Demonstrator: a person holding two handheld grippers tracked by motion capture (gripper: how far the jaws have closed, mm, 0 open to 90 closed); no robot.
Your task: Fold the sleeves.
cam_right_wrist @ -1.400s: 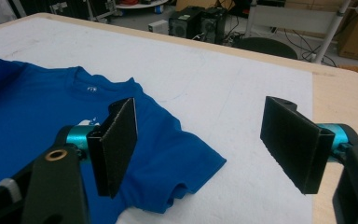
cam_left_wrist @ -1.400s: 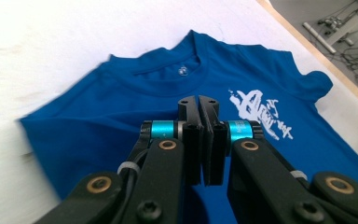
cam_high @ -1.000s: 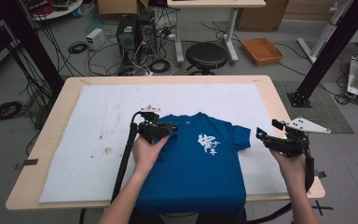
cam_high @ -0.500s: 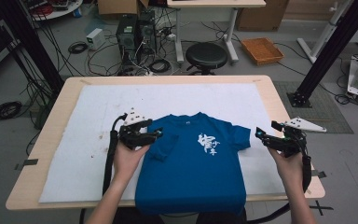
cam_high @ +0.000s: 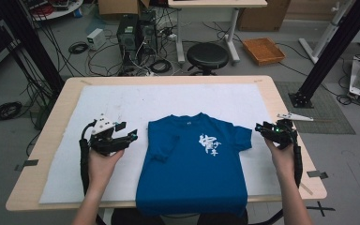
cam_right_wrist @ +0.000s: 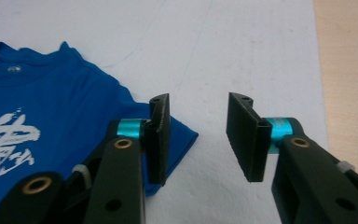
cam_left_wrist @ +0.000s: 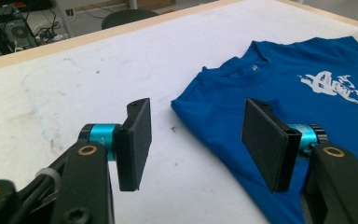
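blue T-shirt [cam_high: 194,164] is spread on white mat [cam_high: 122,101] | left gripper [cam_high: 132,135] is held wide beside it | right gripper [cam_high: 258,127] is held wide at sleeve

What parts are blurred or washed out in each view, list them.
High view: soft all over, the white print on the blue cotton T-shirt unreadable. Left gripper view: the print smears, black left tongs fairly sharp. Right gripper view: the white padded table cover washes out pale, black right tongs sharp.
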